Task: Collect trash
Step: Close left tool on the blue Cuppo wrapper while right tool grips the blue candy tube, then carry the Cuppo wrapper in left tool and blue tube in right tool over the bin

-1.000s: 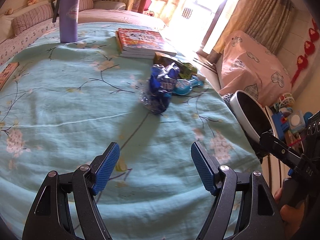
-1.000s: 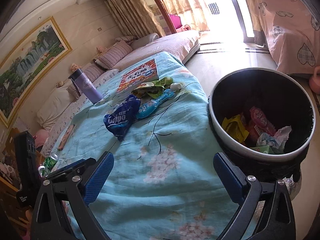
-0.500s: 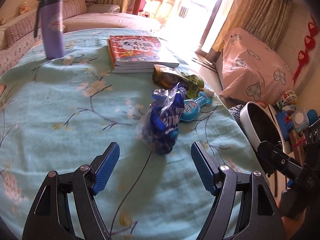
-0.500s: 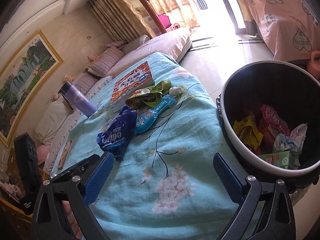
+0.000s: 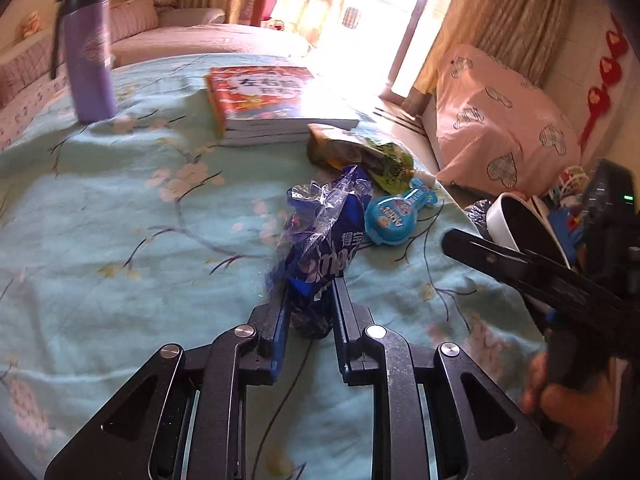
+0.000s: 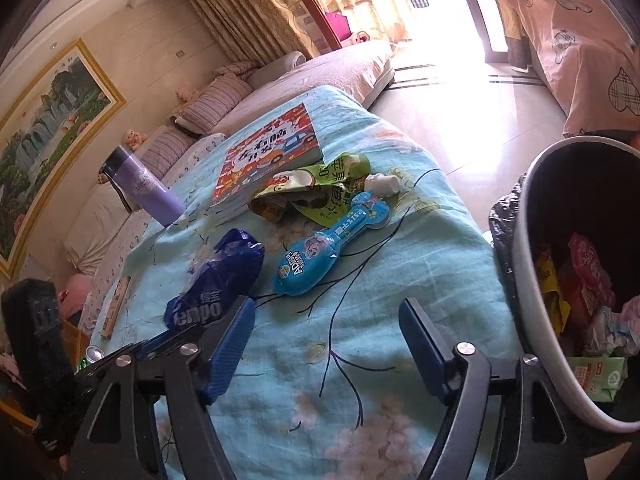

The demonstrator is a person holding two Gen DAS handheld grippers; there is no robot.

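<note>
My left gripper [image 5: 310,300] is shut on the near end of a crumpled blue tissue wrapper [image 5: 326,240] lying on the teal flowered tablecloth [image 5: 120,240]. The wrapper also shows in the right wrist view [image 6: 218,280]. A light blue pouch [image 5: 394,214] and a green-yellow snack bag [image 5: 362,156] lie just beyond it. My right gripper [image 6: 326,344] is open and empty above the cloth, near the light blue pouch [image 6: 332,248] and green bag [image 6: 316,192]. The trash bin [image 6: 532,216], holding several wrappers, stands to its right.
A stack of red books [image 5: 272,100] and a purple flask [image 5: 86,52] stand farther back on the table. A pink heart-patterned cover [image 5: 500,120] is on the right. The table's right edge [image 6: 476,232] drops beside the bin. Sofas line the far wall.
My left gripper moved forward to the blue wrapper and closed on it. My right gripper moved closer over the table and stayed open.
</note>
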